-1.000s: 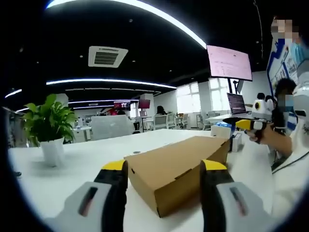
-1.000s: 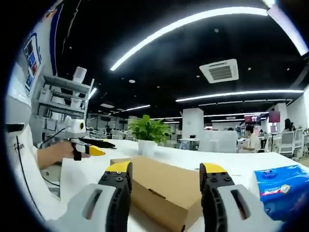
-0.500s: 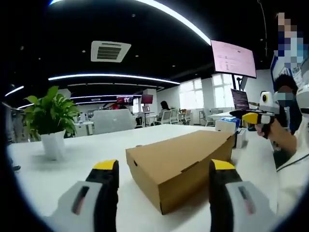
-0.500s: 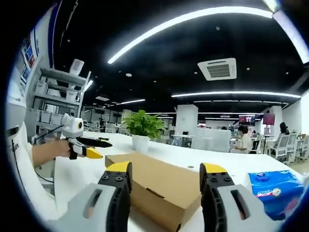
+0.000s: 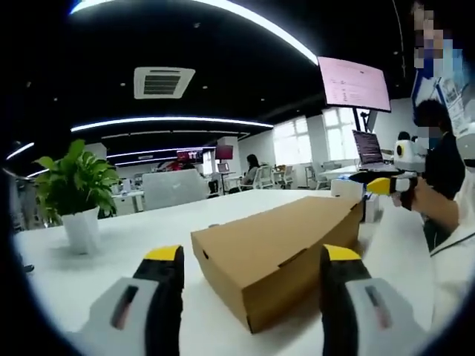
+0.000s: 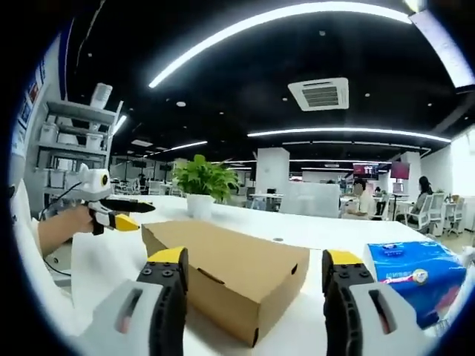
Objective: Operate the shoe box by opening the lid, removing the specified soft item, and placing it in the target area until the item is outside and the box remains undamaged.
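Shoe box (image 5: 276, 256) of brown cardboard, lid shut, flat on the white tabletop (image 5: 111, 259), just ahead of both grippers. Probably light and fairly stiff, yet thin-walled and easy to dent; best taken by the lid's lower edge along a long side, lifting gently rather than squeezing. Soft item hidden inside.

Left gripper (image 5: 252, 259) short of the box, fingers spread wide, empty. Right gripper (image 6: 256, 263) likewise near the box's corner, fingers spread wide, empty.

Beyond the box, a potted plant (image 5: 73, 193); beside it in the right gripper view, a blue tissue pack (image 6: 415, 271). Smooth, glossy tabletop, so the box likely slides if pushed. Around it, an open office with strip lights, desks, chairs, a hanging screen (image 5: 355, 83).
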### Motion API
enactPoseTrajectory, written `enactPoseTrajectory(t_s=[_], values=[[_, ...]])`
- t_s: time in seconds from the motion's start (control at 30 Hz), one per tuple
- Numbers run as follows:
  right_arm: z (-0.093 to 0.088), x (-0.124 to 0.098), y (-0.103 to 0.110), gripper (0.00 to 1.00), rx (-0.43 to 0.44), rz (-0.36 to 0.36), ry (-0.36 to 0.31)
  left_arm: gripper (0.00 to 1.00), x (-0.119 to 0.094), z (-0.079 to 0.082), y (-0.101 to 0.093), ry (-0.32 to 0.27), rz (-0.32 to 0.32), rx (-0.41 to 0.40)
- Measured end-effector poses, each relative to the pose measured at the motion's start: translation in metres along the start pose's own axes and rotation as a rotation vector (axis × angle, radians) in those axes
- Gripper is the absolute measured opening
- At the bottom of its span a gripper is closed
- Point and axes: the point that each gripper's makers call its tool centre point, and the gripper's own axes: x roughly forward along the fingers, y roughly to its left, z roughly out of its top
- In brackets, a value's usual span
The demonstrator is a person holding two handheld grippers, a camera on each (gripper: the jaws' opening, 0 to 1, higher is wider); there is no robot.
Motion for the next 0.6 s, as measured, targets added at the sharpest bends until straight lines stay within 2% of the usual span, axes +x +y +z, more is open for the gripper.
enactPoseTrajectory(t_s=[0.1,0.17,0.27,0.37,0.43,0.5,0.6], values=[[-0.012,0.004,0.001,0.85,-0.066,-0.003,0.044,0.79,0.002,-0.002,0.0,-0.003,0.002,-0.009],[-0.017,0.008,0.004,0.85,-0.079,0.008,0.048,0.77,0.004,-0.006,-0.002,0.013,-0.003,-0.01],[-0.019,0.009,0.004,0.84,-0.062,0.008,0.04,0.75,0.005,-0.01,0.002,0.015,0.024,0.011],[-0.023,0.011,0.003,0.84,-0.043,0.014,0.057,0.79,0.007,-0.019,0.005,0.055,0.031,-0.025],[-0.027,0.014,0.005,0.83,-0.043,0.024,0.063,0.73,0.006,-0.02,0.005,0.051,0.033,-0.022],[-0.024,0.015,0.007,0.78,-0.046,0.032,0.029,0.67,0.006,-0.022,0.003,0.061,0.027,0.007],[-0.022,0.016,0.011,0.81,-0.022,0.045,0.027,0.73,0.009,-0.024,0.001,0.066,0.015,-0.013]])
